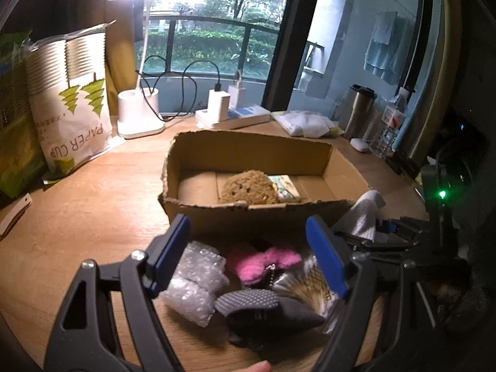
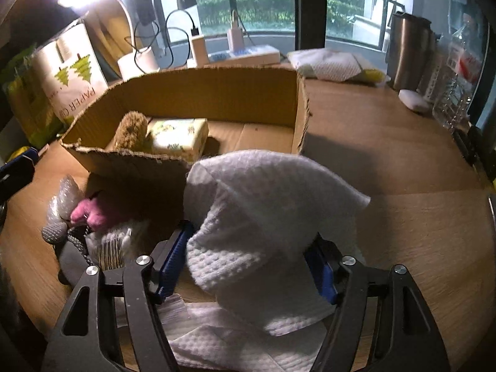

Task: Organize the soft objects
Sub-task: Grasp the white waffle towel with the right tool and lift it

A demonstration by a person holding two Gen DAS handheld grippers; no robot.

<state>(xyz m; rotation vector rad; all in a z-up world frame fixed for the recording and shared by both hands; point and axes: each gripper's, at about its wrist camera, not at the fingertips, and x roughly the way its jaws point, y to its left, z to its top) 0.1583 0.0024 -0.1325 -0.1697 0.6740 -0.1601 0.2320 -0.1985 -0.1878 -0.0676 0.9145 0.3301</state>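
An open cardboard box (image 1: 186, 207) (image 2: 217, 99) stands mid-table, holding a brown plush (image 1: 248, 187) (image 2: 131, 133) and a tissue pack (image 1: 285, 189) (image 2: 179, 138). In front of it lie bubble wrap (image 1: 195, 282), a pink fluffy item (image 1: 266, 263) (image 2: 93, 212), a grey knit item (image 1: 263, 307) and a packet of cotton pads (image 1: 313, 288). My left gripper (image 1: 248, 257) is open above this pile. My right gripper (image 2: 251, 263) is shut on a white waffle cloth (image 2: 263, 210), also showing in the left wrist view (image 1: 362, 217), held just right of the box's front.
A desk lamp (image 1: 139, 117), a paper-cup bag (image 1: 74, 99), a power strip with chargers (image 1: 232, 111), a folded white pack (image 1: 307, 122), a steel tumbler (image 1: 356, 111) and a water bottle (image 1: 390, 124) line the back of the wooden table (image 1: 77, 217). More white cloth (image 2: 217, 334) lies under my right gripper.
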